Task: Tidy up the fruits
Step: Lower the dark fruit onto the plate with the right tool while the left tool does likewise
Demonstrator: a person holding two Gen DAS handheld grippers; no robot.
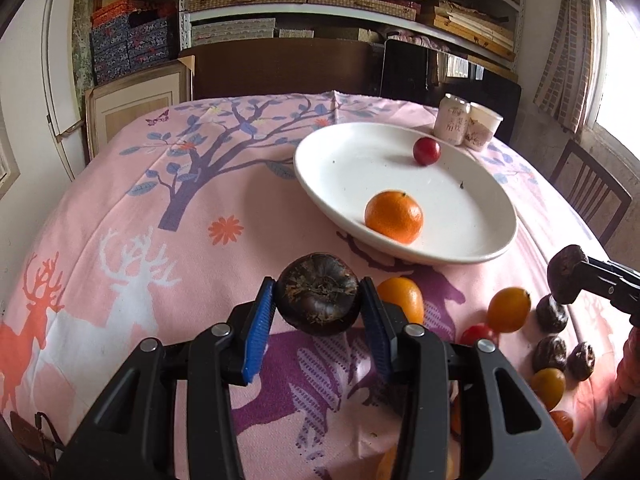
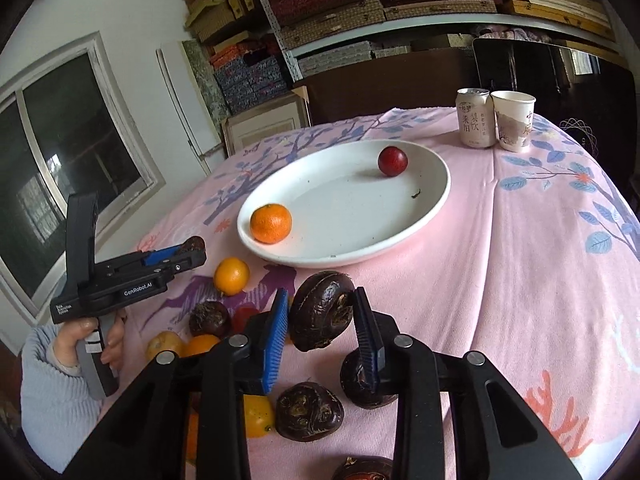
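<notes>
Both grippers are clamped on dark water chestnuts above the pink cloth (image 1: 120, 208): left gripper (image 1: 319, 312), body marked "GenRobot.AI", pinches chestnut A (image 1: 319, 299), right gripper (image 2: 321, 320) pinches chestnut B (image 2: 322, 309), near the white plate (image 2: 400, 236) holding a mandarin (image 2: 271, 223) and red fruit (image 2: 393, 161), beside a Chinese-lettered can (image 2: 475, 118).

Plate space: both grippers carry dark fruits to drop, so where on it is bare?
The white plate is bare across its middle, between the orange and the red fruit. The cloth in front of it is crowded with loose fruit.
</notes>
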